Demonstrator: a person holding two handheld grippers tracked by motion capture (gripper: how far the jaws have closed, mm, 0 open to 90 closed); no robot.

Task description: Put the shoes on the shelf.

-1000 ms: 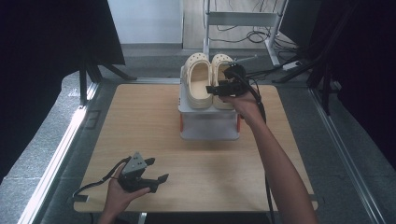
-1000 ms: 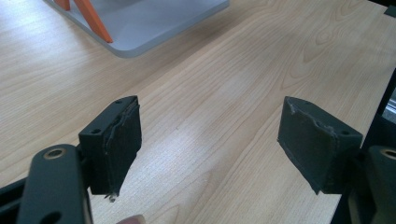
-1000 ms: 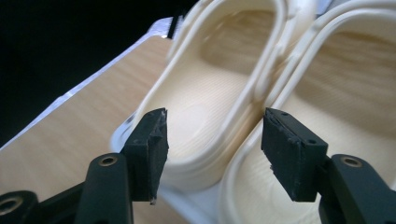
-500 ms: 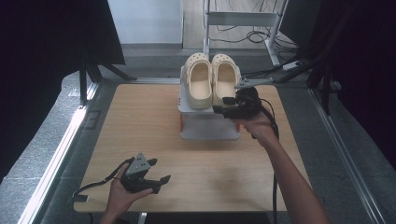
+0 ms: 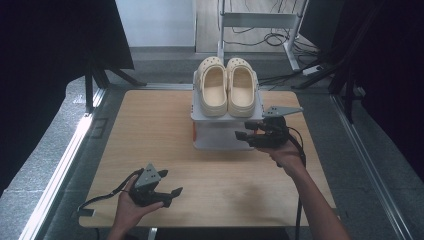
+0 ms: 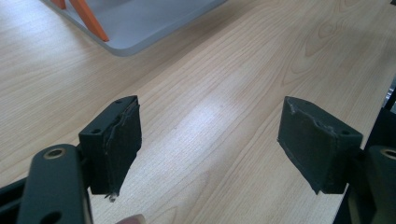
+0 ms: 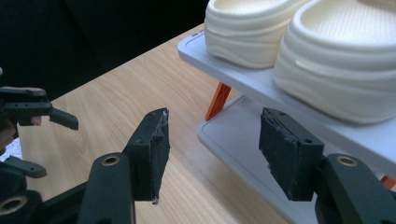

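1. Both clogs (image 5: 227,90) sat paired on the rack's (image 5: 220,131) top shelf, at the tabletop's (image 5: 150,130) far edge; placing looked done.
2. Right hand-held gripper (image 5: 246,136) hung beside rack, jaws wide, empty.
3. Left hand-held gripper (image 5: 172,196) lay near edge, wide, empty.

Left hand (image 5: 131,207): low at the near edge, cupping its gripper from beneath.
Left gripper (image 5: 174,195): jaws wide apart, empty.
Right arm (image 5: 312,200): stretched forward.
Right gripper (image 5: 243,136): level, pointing left, jaws apart, nothing between.
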